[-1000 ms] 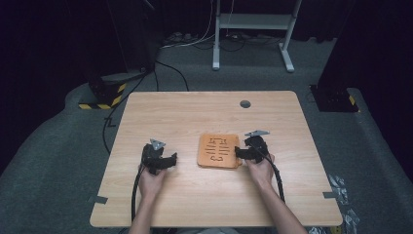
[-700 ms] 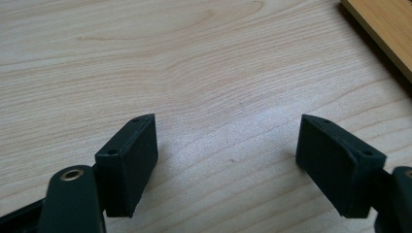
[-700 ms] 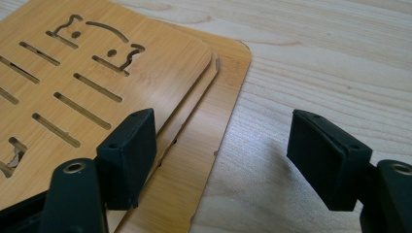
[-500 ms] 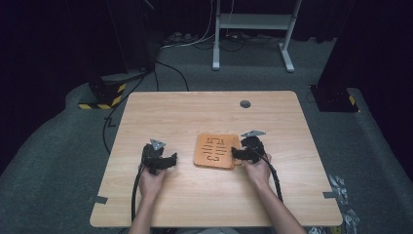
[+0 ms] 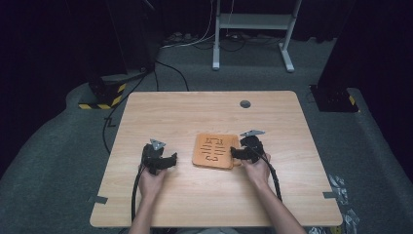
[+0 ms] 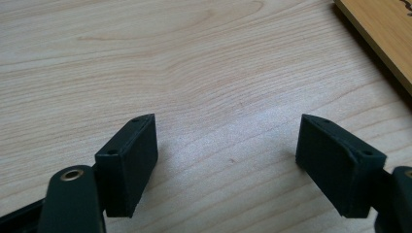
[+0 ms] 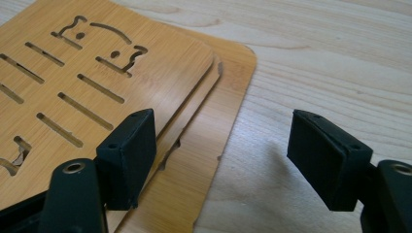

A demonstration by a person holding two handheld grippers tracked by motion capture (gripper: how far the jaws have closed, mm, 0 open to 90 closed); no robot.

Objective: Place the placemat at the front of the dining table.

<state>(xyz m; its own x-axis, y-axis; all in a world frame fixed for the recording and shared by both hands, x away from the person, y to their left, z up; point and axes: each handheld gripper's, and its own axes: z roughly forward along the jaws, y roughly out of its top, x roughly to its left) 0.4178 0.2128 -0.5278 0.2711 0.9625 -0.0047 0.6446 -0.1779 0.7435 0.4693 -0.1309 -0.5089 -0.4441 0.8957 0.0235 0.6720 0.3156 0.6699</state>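
Note:
A stack of thin bamboo boards [image 5: 214, 151] with slots cut through the top one lies flat near the middle of the wooden table [image 5: 204, 112]. My right gripper [image 5: 235, 154] is at the stack's right edge and stands open. In the right gripper view [image 7: 221, 155] one jaw hovers over the slotted top board [image 7: 97, 73] and the other over bare table, with the edge of the lower board [image 7: 218, 121] between them. My left gripper [image 5: 170, 159] rests open on the table to the left of the stack. In the left gripper view [image 6: 226, 155] its jaws hold nothing, and a board corner [image 6: 384, 34] shows at the upper right.
A round grey grommet [image 5: 245, 104] sits in the far part of the table. Tape tabs [image 5: 97, 199] mark the near corners. On the floor beyond stand a white metal frame [image 5: 253, 29] and a black-and-yellow striped base [image 5: 104, 95] with cables.
The right gripper has edged slightly to the left, up to the stack's right edge. The left gripper has kept still.

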